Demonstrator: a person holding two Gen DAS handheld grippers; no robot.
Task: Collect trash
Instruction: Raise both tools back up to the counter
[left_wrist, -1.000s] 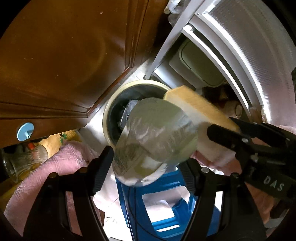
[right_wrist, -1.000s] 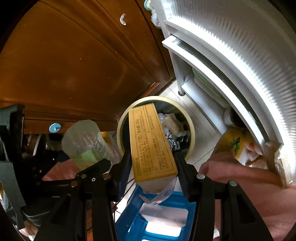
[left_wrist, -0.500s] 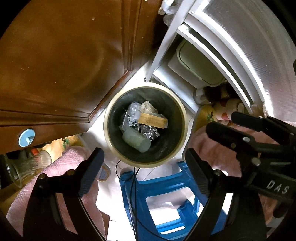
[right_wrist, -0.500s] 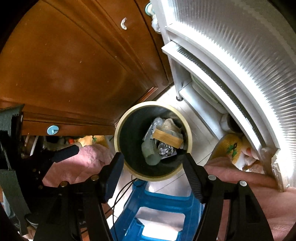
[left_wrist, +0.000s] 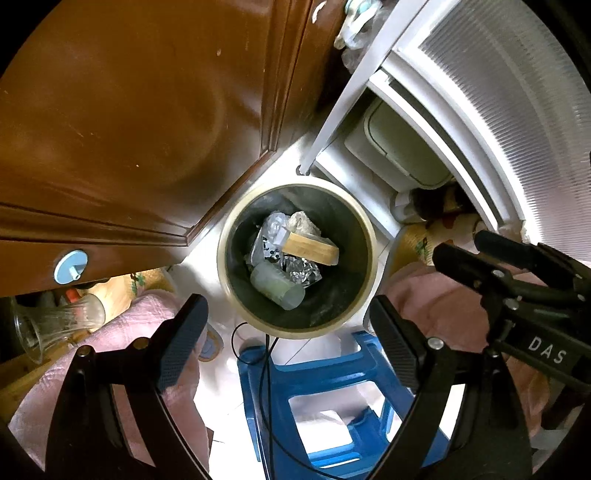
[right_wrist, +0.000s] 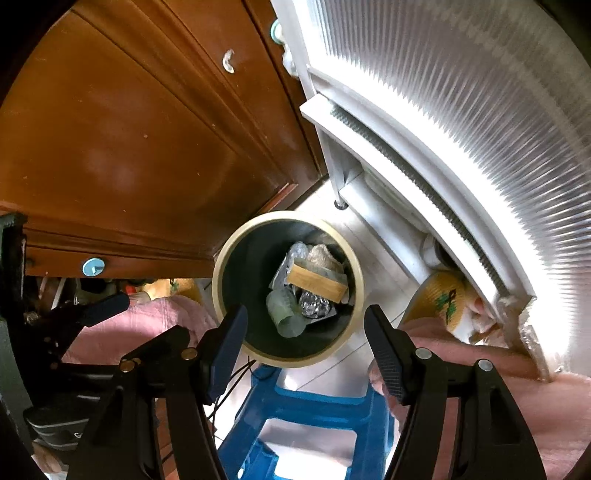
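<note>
A round bin with a cream rim (left_wrist: 295, 333) (right_wrist: 288, 361) stands on the floor right below both grippers. Inside it lie a clear plastic cup (left_wrist: 277, 287) (right_wrist: 284, 313), a yellow cardboard box (left_wrist: 312, 250) (right_wrist: 317, 282), crumpled foil (left_wrist: 301, 272) (right_wrist: 314, 306) and other wrappers. My left gripper (left_wrist: 286, 314) hangs open above the bin with nothing between its fingers. My right gripper (right_wrist: 304, 321) is likewise open and empty over the bin. Each gripper shows at the edge of the other's view: the right gripper (left_wrist: 480, 258) and the left gripper (right_wrist: 103, 306).
A blue plastic stool (left_wrist: 317, 373) (right_wrist: 295, 410) stands just in front of the bin, with a black cable (left_wrist: 264, 369) across it. A brown wooden cabinet door (left_wrist: 129, 110) is to the left, a white frame with a ribbed panel (right_wrist: 461, 129) to the right. Pink cloth (left_wrist: 122, 332) and a glass vase (left_wrist: 40, 328) lie lower left.
A second ago the left gripper held the plastic cup and the right held the yellow box over the bin. Both jaws opened, and both items now lie in the bin.
</note>
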